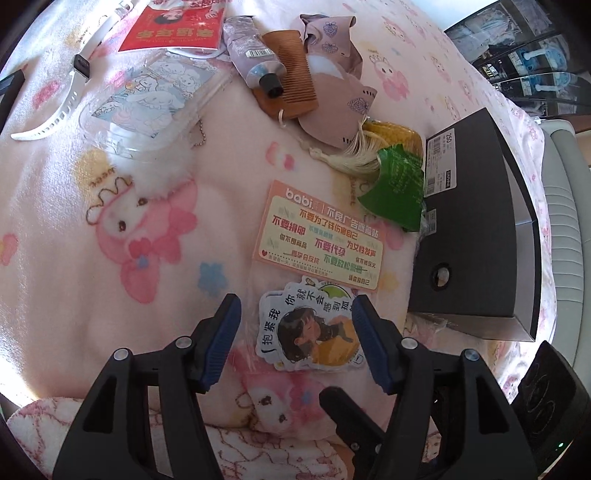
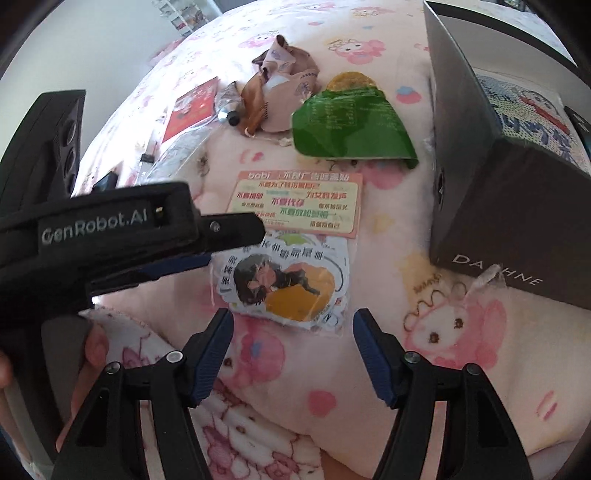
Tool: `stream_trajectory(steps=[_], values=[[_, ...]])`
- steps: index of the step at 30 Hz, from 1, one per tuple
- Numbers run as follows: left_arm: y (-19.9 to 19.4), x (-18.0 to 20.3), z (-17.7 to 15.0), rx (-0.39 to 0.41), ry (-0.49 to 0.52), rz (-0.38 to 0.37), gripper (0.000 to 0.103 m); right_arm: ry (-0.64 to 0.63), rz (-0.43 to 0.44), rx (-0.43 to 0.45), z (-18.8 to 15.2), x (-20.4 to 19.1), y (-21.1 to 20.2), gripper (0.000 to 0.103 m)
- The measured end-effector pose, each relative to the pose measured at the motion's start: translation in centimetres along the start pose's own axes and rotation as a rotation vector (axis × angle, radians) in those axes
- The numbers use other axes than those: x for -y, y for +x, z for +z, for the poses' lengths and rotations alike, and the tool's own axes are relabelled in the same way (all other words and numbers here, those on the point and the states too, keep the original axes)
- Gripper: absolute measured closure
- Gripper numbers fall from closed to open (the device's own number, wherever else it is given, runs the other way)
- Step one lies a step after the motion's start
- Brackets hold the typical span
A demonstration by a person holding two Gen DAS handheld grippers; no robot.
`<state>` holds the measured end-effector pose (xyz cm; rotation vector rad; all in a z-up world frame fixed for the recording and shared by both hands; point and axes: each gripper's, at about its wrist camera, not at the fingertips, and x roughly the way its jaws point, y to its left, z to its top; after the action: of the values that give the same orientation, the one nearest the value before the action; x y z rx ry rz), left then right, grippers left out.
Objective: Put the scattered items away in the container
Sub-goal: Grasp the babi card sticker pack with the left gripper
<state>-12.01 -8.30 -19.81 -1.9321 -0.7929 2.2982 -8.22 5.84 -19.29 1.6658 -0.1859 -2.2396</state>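
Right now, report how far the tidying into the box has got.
Done: one blue-patterned item already lies in the black box. In hand: nothing; the left tool and right tool are both open, hovering over the girl sticker. Left: that sticker, the babi card, green packet, comb, tube, watch and red booklet.
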Motion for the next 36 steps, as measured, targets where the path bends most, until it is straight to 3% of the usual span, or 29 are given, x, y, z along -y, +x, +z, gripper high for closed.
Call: stream_trajectory(steps=[2,4,7,9,11,13,18,23,27,31,34,36], values=[[0.4,0.1,0.2,-0.014,-0.009,0.016,0.039,0.050,-0.035,0.018,0.7,0.5,0.4,0.038],[0.9,0.2,0.2,-0.030,-0.012,0.022,0.039,0.093,-0.015,0.027,1.3,1.1,0.8,0.038],[1.4,0.0,0.1,-0.092,-0.027,-0.077,0.041,0.061,0.017,-0.010,1.4,0.8,1.2,0.041],[0.6,-0.1,-0.3,-0.068,-0.022,-0.128,0.041,0.016,0.017,-0.002,0.6,0.6,0.0,0.041],[-0.3,-0.1,-0.6,-0.025,-0.009,-0.142,0.041,0.023,0.072,0.004,-0.8,0.8,-0.9,0.041],[-0.5,-0.4,-0.5,-0.008,-0.026,-0.133,0.041,0.058,0.102,0.011,-1.5,1.6,-1.9,0.041],[-0.2,-1.4,0.1,0.013,-0.086,-0.055,0.041,0.071,0.062,0.049,-1.1,2.3,-2.7,0.041],[0.2,-0.9,0.2,0.025,-0.063,0.005,0.041,0.060,0.010,0.031,-0.5,1.8,-0.9,0.041],[1.5,-0.3,0.3,-0.014,-0.034,0.026,0.041,0.097,-0.010,-0.019,-0.8,2.7,0.8,0.041],[3.6,-0.6,0.2,-0.156,-0.066,-0.106,0.041,0.115,0.067,-0.024,-1.0,2.8,1.2,0.044],[2.5,-0.3,-0.3,-0.128,-0.029,-0.112,0.041,0.093,0.119,-0.017,-1.1,2.2,0.4,0.055],[1.6,0.3,-0.6,-0.103,0.014,-0.154,0.042,0.072,0.088,-0.003,-1.2,2.1,0.0,0.056]])
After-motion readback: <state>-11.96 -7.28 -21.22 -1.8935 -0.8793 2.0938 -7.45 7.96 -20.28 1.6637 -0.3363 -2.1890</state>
